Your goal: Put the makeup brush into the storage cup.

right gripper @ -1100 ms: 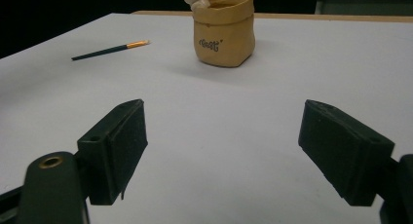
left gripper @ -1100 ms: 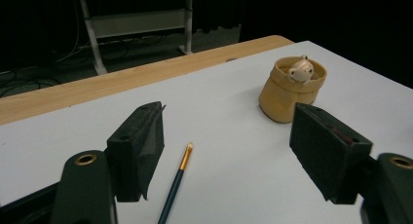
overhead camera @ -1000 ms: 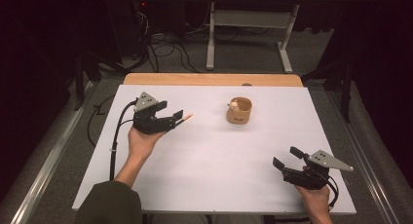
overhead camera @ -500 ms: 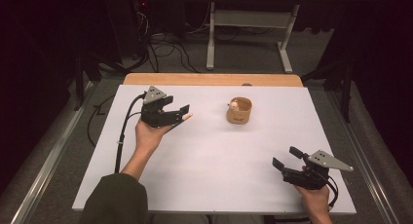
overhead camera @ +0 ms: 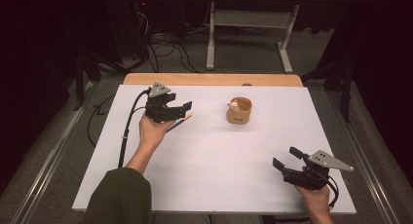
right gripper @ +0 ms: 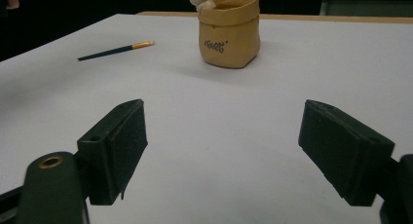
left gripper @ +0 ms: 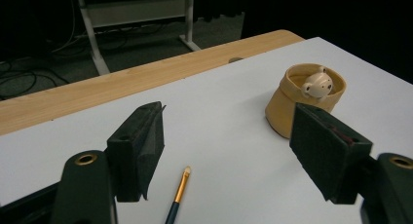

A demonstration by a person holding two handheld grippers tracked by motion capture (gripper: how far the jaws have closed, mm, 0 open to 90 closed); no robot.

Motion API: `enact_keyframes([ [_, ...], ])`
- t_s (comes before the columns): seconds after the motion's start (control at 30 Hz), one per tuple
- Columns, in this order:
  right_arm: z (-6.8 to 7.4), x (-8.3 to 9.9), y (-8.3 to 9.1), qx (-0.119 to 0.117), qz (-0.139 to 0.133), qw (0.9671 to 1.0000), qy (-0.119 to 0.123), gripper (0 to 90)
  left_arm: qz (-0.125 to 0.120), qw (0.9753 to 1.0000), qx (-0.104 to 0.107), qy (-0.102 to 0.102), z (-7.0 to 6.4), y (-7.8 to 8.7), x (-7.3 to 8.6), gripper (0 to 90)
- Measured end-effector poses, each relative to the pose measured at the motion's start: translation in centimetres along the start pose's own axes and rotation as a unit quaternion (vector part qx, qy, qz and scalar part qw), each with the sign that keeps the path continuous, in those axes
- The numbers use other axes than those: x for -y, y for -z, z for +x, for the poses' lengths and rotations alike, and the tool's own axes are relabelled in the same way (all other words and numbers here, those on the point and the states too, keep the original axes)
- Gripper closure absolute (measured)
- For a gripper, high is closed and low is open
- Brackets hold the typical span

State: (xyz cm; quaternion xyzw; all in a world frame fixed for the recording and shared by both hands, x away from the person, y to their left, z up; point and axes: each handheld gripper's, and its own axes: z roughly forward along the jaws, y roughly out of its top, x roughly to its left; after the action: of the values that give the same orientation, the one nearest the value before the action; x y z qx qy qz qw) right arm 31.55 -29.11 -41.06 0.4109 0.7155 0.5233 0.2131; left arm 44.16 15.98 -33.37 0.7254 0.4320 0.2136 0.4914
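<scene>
The brush (left gripper: pixel 178 192) is not yet gripped (it lies flat between wide-apart jaws of the left gripper (left gripper: pixel 229 151)); the right gripper (right gripper: pixel 243 151) is held apart, unladen; the pot (overhead camera: pixel 239 110) is untouched.

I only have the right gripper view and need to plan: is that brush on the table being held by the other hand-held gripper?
Observer: No. In the left gripper view the brush lies flat between open jaws, untouched.
Operator: What's poking out of the pot?
Observer: A small bear figure inside the tan pot.
Operator: Where's the left hand-held gripper?
Observer: High view: the left hand-held gripper hovers over the brush's handle, left of the pot.
</scene>
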Motion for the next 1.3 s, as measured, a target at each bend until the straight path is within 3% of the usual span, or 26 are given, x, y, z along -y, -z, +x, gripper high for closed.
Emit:
enact_keyframes([
  [0.27, 0.2, 0.0, -0.1, -0.001, 0.002, 1.0, 0.006, 19.3, 0.021, 0.9996, -0.019, -0.006, 0.7, -0.1, -0.1, 29.3],
  [0.43, 0.1, 0.0, 0.0, 0.001, 0.001, 1.0, -0.002, 19.3, 0.043, 0.999, -0.013, -0.006, 0.9, -0.5, -0.1, 30.3],
  [0.6, 0.2, -0.1, -0.1, -0.003, 0.001, 1.0, 0.003, 19.3, 0.079, 0.9958, -0.032, -0.036, 0.6, -0.7, -0.4, 32.9],
  [0.73, 0.2, 0.0, -0.1, -0.002, 0.005, 1.0, 0.002, 19.2, 0.101, 0.9931, -0.039, -0.044, 0.6, -0.9, -0.7, 32.8],
  [0.8, 0.1, 0.0, -0.1, -0.002, 0.002, 1.0, -0.001, 19.3, 0.126, 0.9896, -0.044, -0.054, 0.5, -1.2, -0.9, 33.2],
  [0.93, 0.2, 0.0, -0.1, -0.005, 0.001, 1.0, 0.004, 19.3, 0.156, 0.9845, -0.045, -0.067, 0.4, -1.7, -1.1, 35.0],
  [1.1, 0.2, 0.0, -0.1, -0.004, 0.004, 1.0, 0.002, 19.3, 0.196, 0.9761, -0.051, -0.079, 0.4, -2.4, -1.4, 36.2],
  [1.13, 0.2, 0.0, -0.1, -0.004, 0.004, 1.0, 0.002, 19.3, 0.196, 0.9761, -0.051, -0.079, 0.4, -2.4, -1.4, 36.5],
  [1.2, 0.1, 0.0, 0.0, -0.004, 0.001, 1.0, -0.001, 19.3, 0.223, 0.9704, -0.049, -0.079, 0.5, -2.9, -1.6, 37.2],
  [1.23, 0.1, 0.0, 0.0, -0.004, 0.001, 1.0, -0.001, 19.3, 0.223, 0.9704, -0.049, -0.079, 0.5, -2.9, -1.6, 37.3],
  [1.27, 0.1, 0.0, -0.1, -0.004, 0.002, 1.0, 0.001, 19.3, 0.239, 0.9659, -0.052, -0.085, 0.4, -3.1, -1.6, 37.4],
  [1.3, 0.2, 0.0, -0.1, -0.005, 0.002, 1.0, 0.002, 19.3, 0.239, 0.9659, -0.052, -0.085, 0.4, -3.1, -1.6, 37.4],
])
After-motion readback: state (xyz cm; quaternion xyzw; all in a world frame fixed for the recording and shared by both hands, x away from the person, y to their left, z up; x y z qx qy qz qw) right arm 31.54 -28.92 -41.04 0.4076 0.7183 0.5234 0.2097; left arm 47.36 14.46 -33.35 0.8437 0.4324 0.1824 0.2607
